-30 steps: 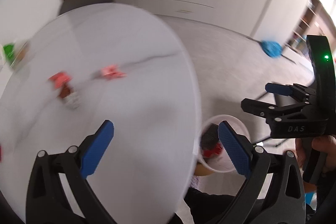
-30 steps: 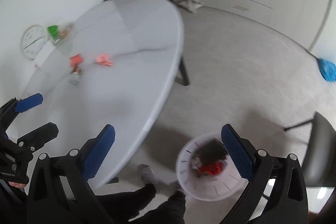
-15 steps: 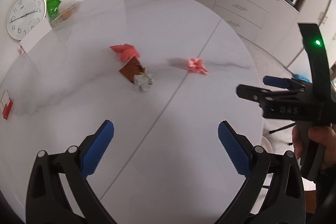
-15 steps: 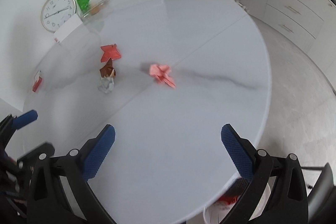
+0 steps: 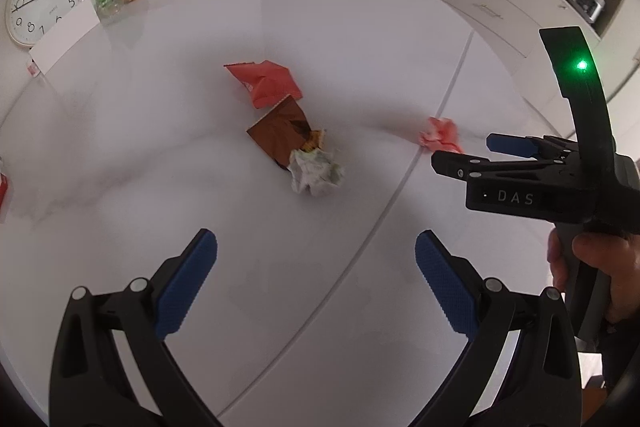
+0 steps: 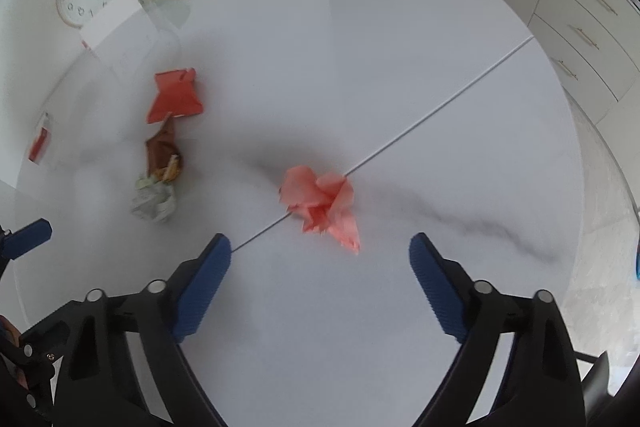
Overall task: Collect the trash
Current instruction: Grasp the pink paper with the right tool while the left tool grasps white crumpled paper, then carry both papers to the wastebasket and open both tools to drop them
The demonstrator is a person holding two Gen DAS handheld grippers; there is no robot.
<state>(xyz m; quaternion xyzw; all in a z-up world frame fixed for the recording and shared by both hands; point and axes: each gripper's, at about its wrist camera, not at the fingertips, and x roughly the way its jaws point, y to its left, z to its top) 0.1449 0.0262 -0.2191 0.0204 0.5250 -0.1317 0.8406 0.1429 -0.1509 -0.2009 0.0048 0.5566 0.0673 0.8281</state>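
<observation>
White marble-look table (image 6: 400, 27) near drawers (image 6: 592, 39); crumpled pink wrapper (image 6: 320, 205), slightly blurred. Right gripper (image 6: 320, 267) closing, empty; left gripper (image 5: 316, 267) wide, empty.

Each handheld gripper was matte black plastic with silver screw heads and ribbed blue finger pads (image 5: 188, 287). The right gripper (image 5: 460, 155) bore white "DAS" lettering and a curved black arm with a glowing green light.

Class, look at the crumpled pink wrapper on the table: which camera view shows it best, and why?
The right wrist view: the crumpled pink wrapper lies whole and central on the table's seam, just ahead of the right gripper, whose empty jaws are closing. In the left wrist view it looks small, off to the right, partly hidden behind that gripper.
</observation>
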